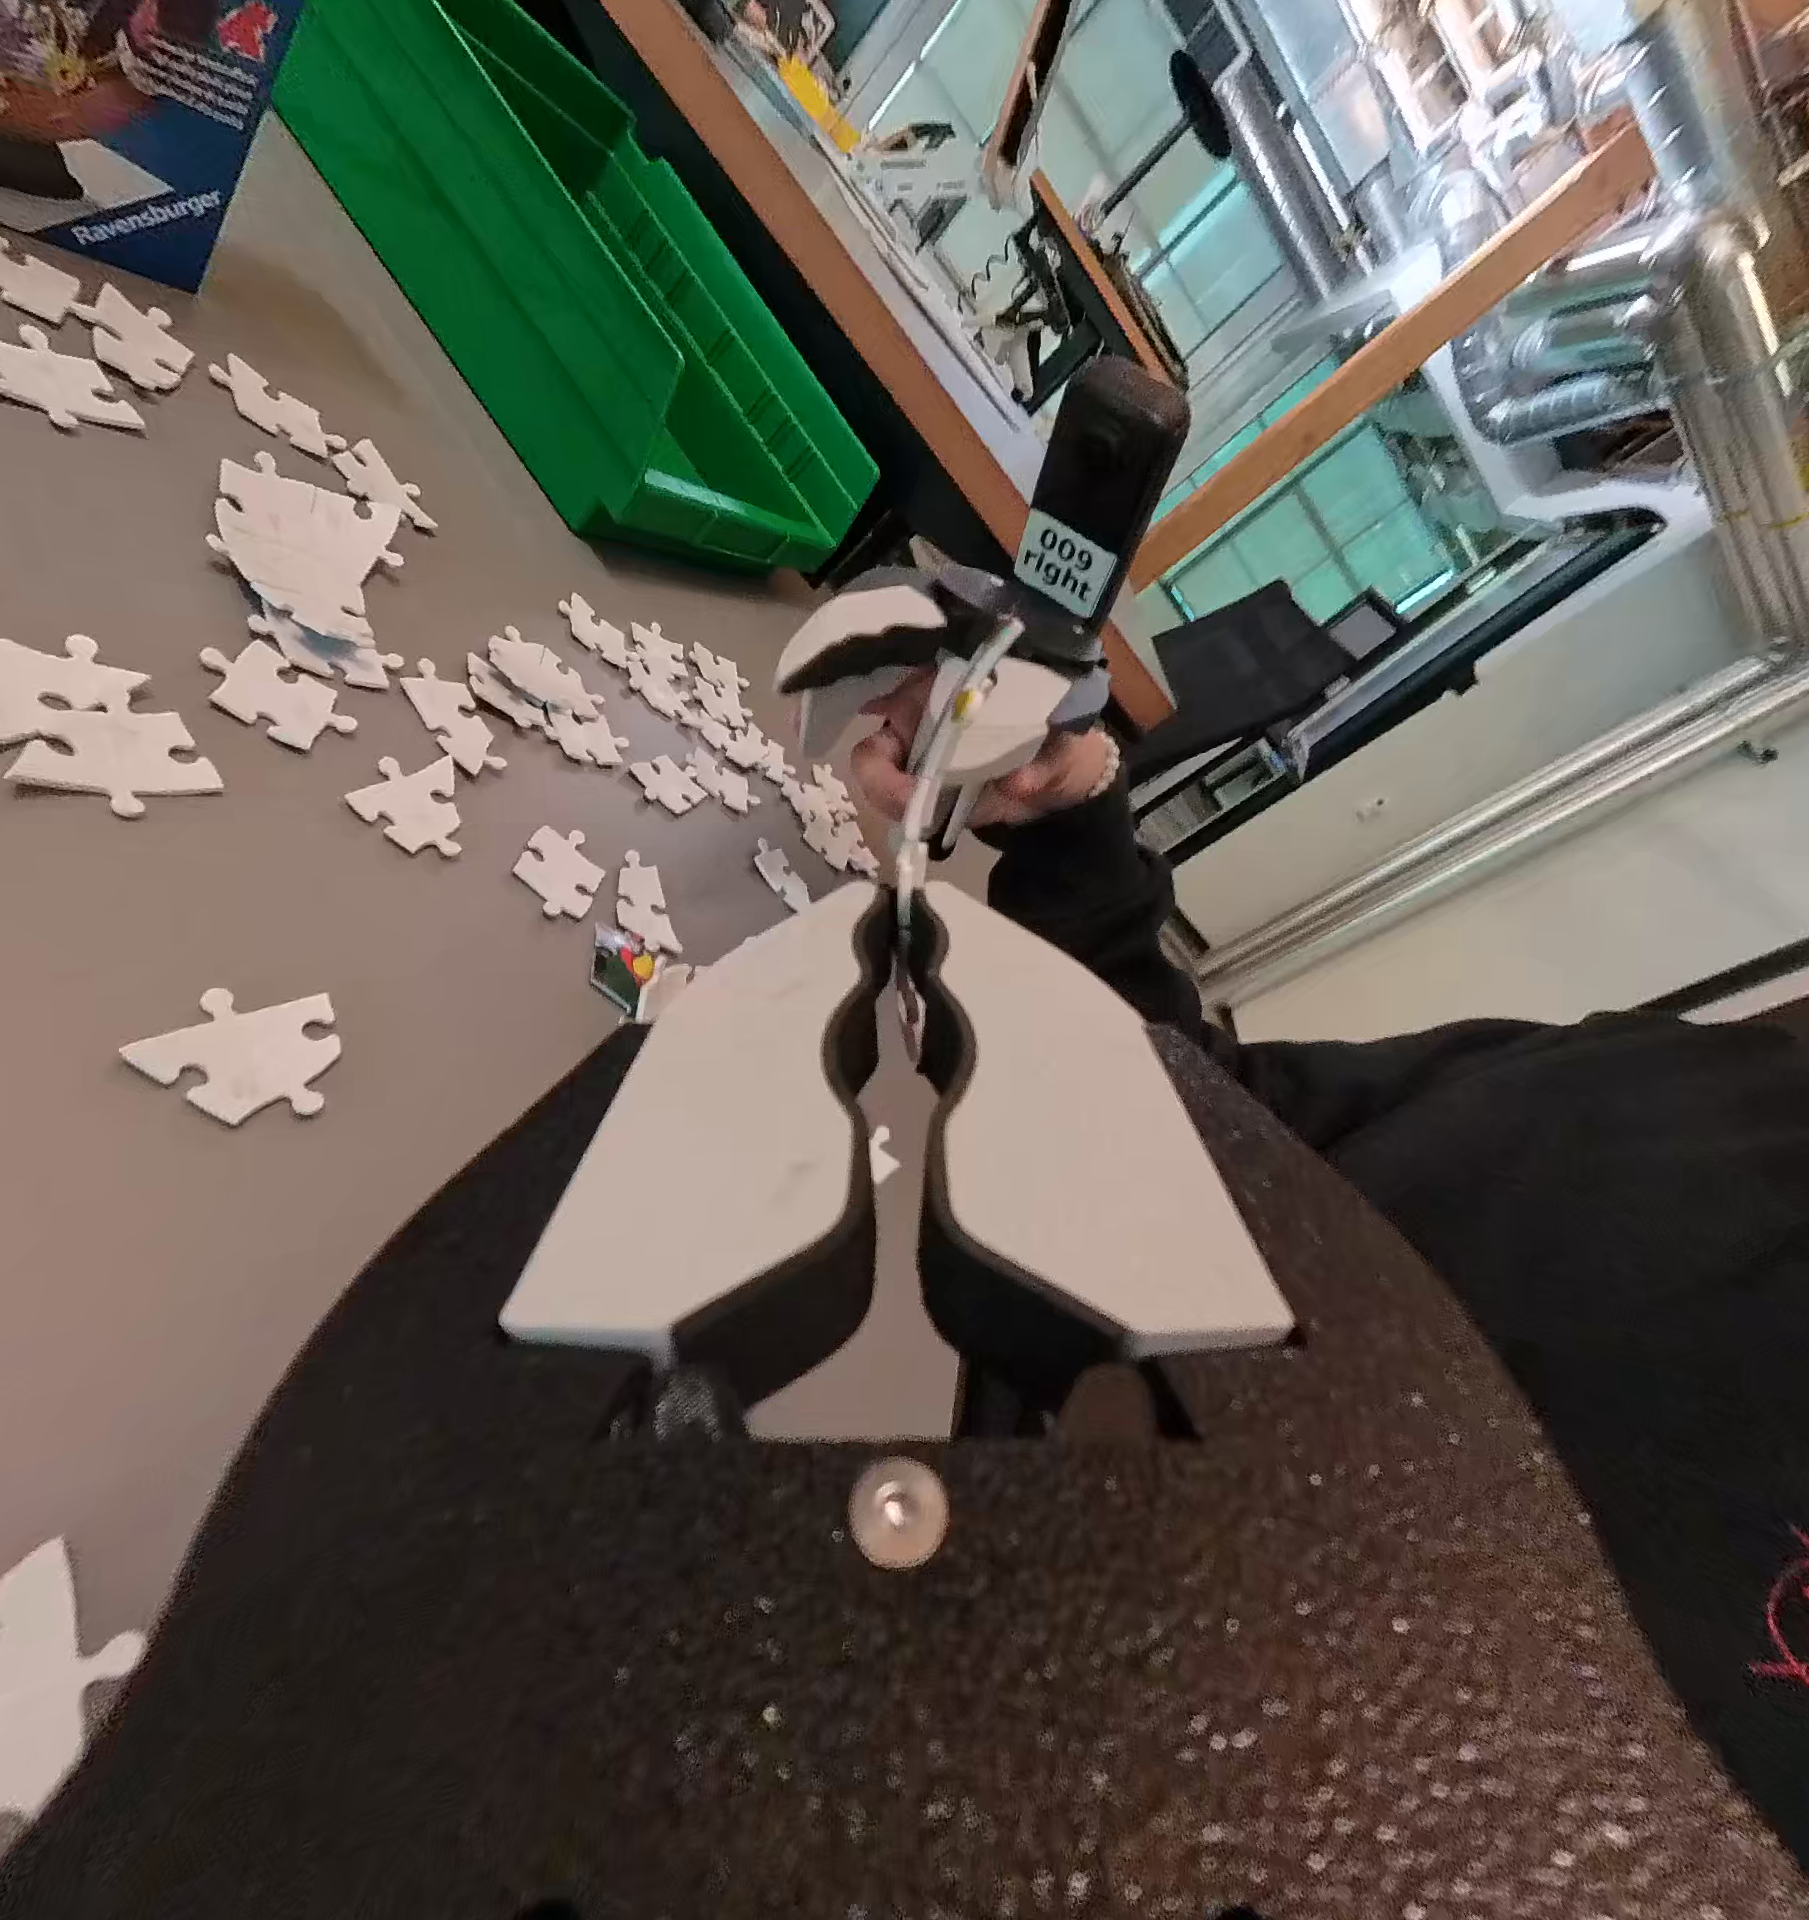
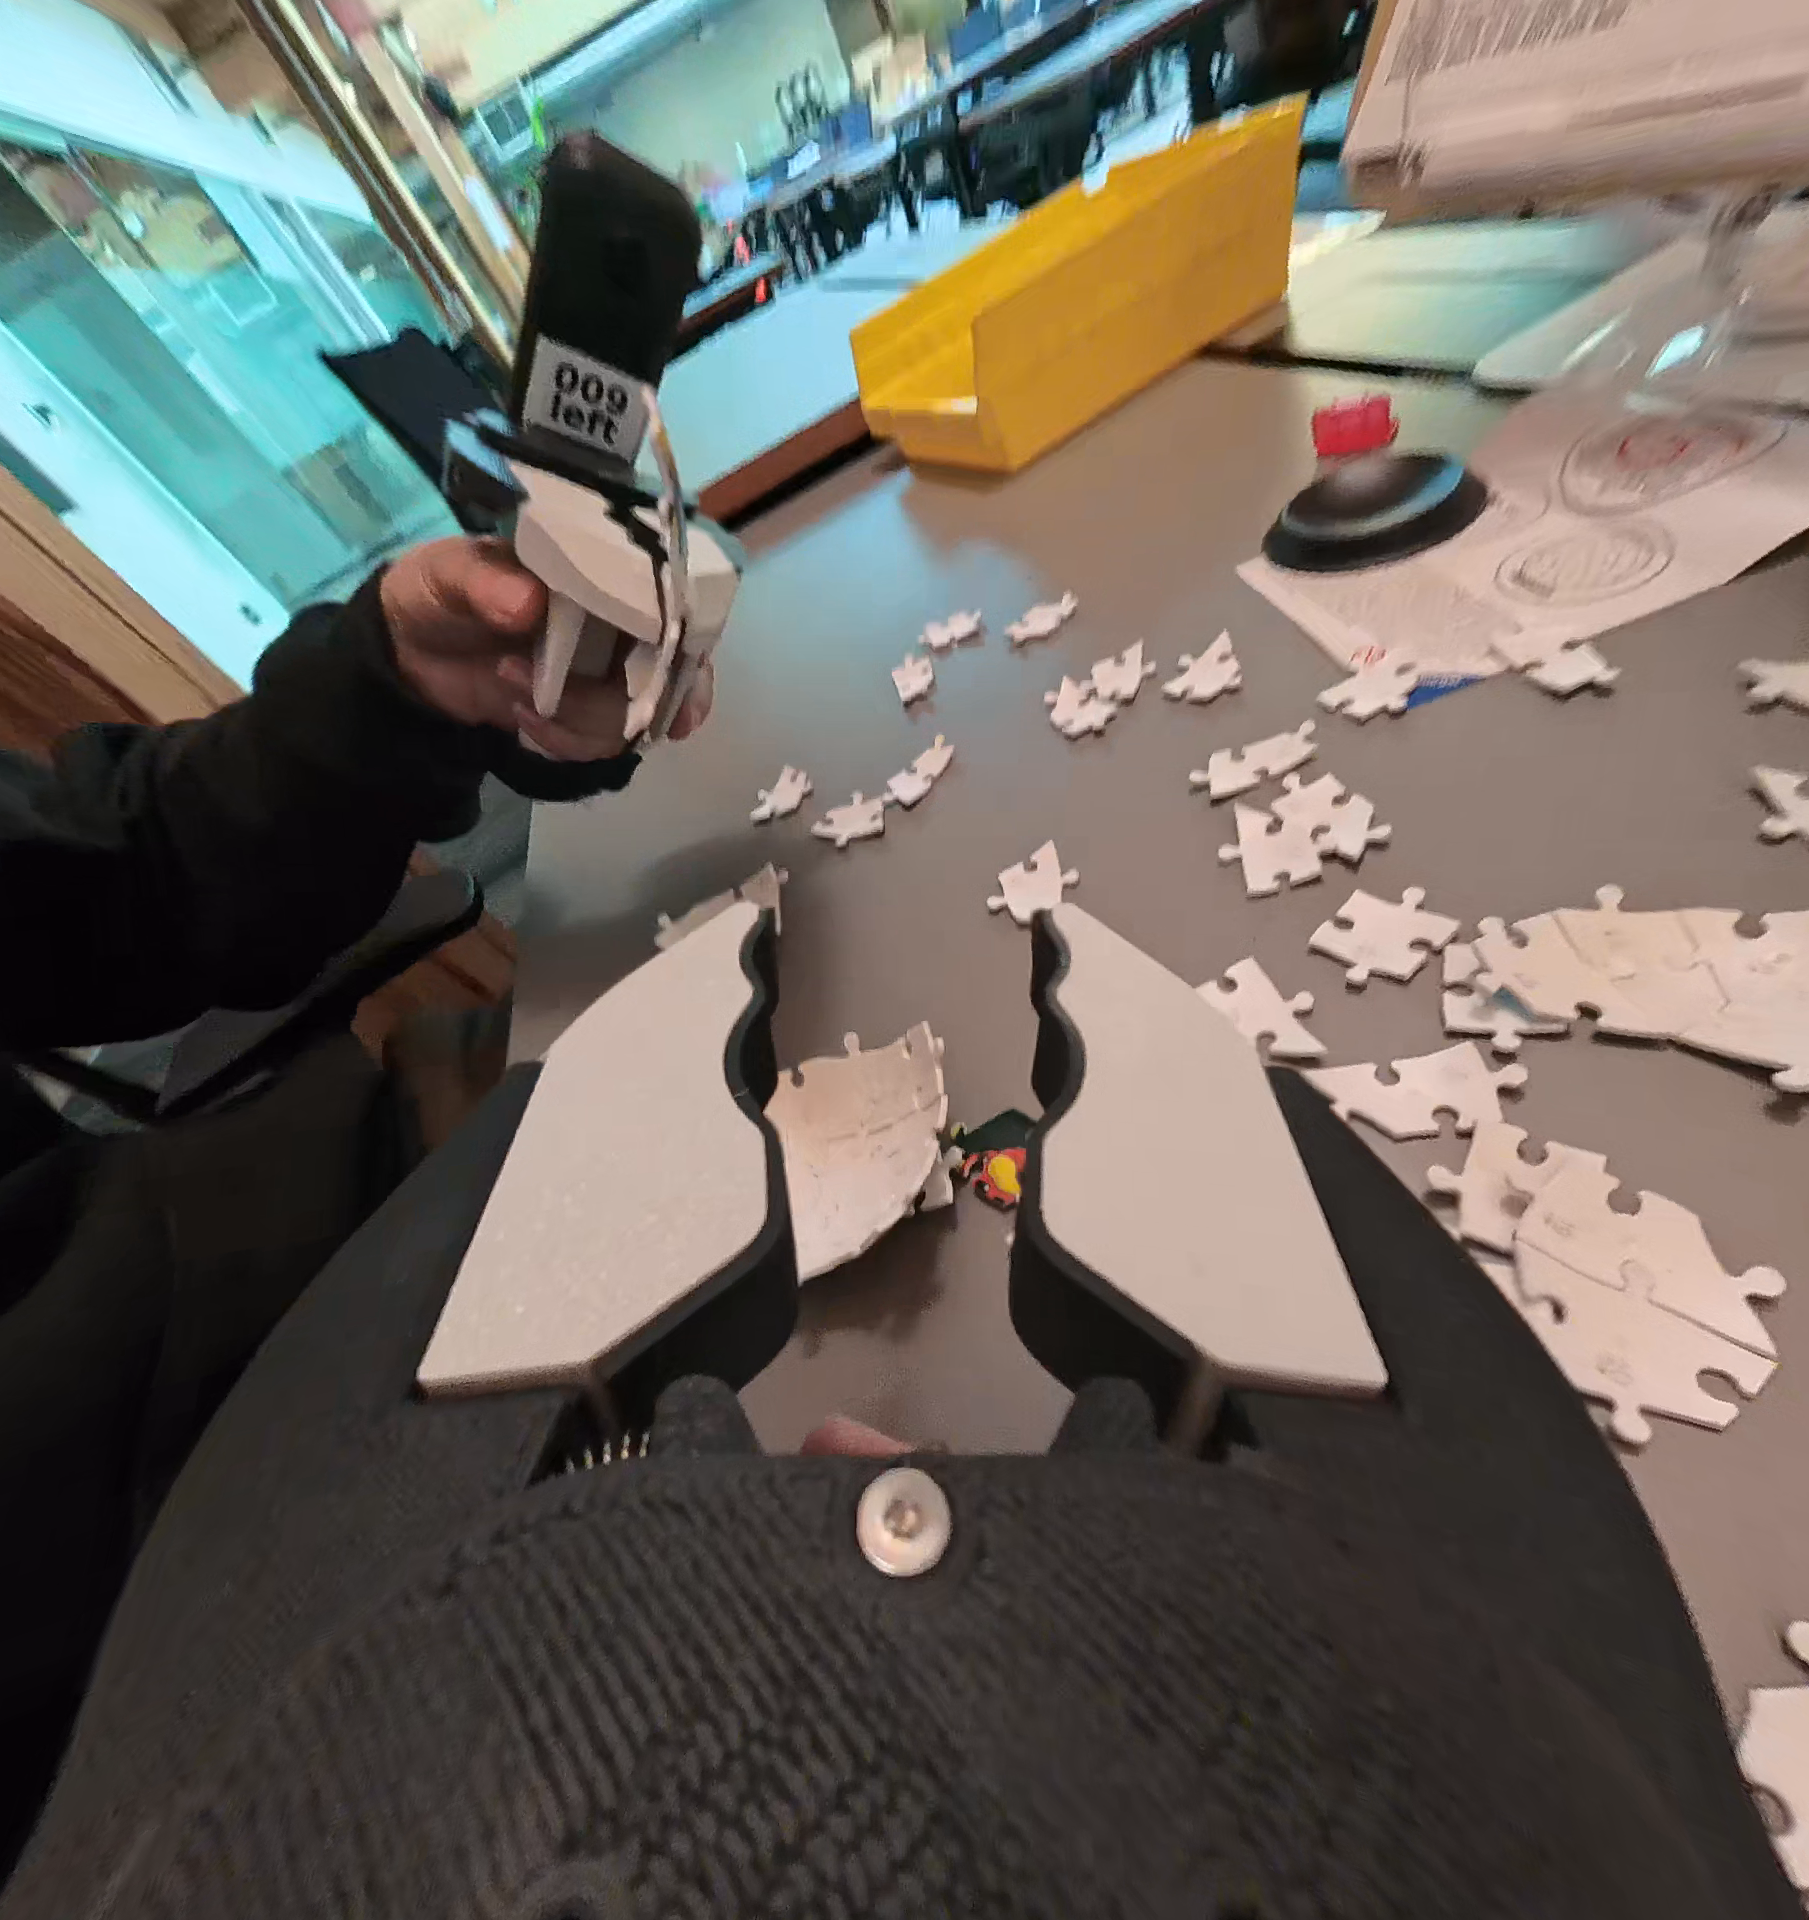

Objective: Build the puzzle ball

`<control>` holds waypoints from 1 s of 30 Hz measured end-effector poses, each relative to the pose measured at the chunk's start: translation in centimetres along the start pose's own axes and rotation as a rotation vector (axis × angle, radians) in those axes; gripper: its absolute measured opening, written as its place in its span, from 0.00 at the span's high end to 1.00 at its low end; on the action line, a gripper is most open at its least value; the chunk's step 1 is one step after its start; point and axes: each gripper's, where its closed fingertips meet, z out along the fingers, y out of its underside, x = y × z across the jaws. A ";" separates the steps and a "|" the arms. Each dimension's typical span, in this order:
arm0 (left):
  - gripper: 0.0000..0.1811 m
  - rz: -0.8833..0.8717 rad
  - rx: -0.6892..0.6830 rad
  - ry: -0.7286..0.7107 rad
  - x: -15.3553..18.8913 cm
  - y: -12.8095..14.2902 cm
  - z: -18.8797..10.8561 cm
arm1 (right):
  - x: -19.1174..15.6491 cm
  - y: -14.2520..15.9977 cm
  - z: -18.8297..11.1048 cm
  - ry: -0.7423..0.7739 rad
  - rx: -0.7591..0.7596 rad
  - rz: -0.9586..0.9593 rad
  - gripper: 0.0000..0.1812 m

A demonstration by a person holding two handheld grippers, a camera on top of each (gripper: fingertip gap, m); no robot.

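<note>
My left gripper (image 1: 905, 920) is shut on a thin curved puzzle section (image 1: 939, 748), seen edge-on and sticking up past the fingertips. In the right wrist view the left gripper (image 2: 651, 634) is held up at the left, above the table edge, with that section (image 2: 671, 520) in it. My right gripper (image 2: 908, 925) is open and empty, low over the grey table (image 2: 1087, 831). Between its fingers lie a curved assembled section (image 2: 858, 1132), white side up, and a coloured piece (image 2: 993, 1169). The right gripper (image 1: 812, 675) also shows open in the left wrist view. Several white loose pieces (image 1: 276, 1055) are scattered around.
Green bins (image 1: 588, 312) and the puzzle box (image 1: 100, 125) stand at the back. Larger joined sections lie on the table (image 1: 302, 540) (image 2: 1658, 977) (image 2: 1627, 1299). A yellow bin (image 2: 1087, 301), a black stand with a red top (image 2: 1373, 499), a paper sheet (image 2: 1606, 540) and a clear dome (image 2: 1710, 312) are farther off. The left gripper's tips are roughly 12 cm from the right gripper's.
</note>
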 end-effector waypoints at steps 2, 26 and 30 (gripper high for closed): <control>0.99 0.018 -0.023 -0.009 0.4 -0.2 -0.3 | 0.3 -0.6 -0.8 0.030 0.036 0.013 0.75; 0.99 0.063 0.073 -0.151 -1.5 1.9 1.7 | 1.2 2.3 0.9 0.074 -0.132 -0.017 0.72; 0.99 0.024 -0.020 -0.238 -2.4 3.0 0.5 | 0.6 3.1 1.4 0.083 -0.212 -0.025 0.72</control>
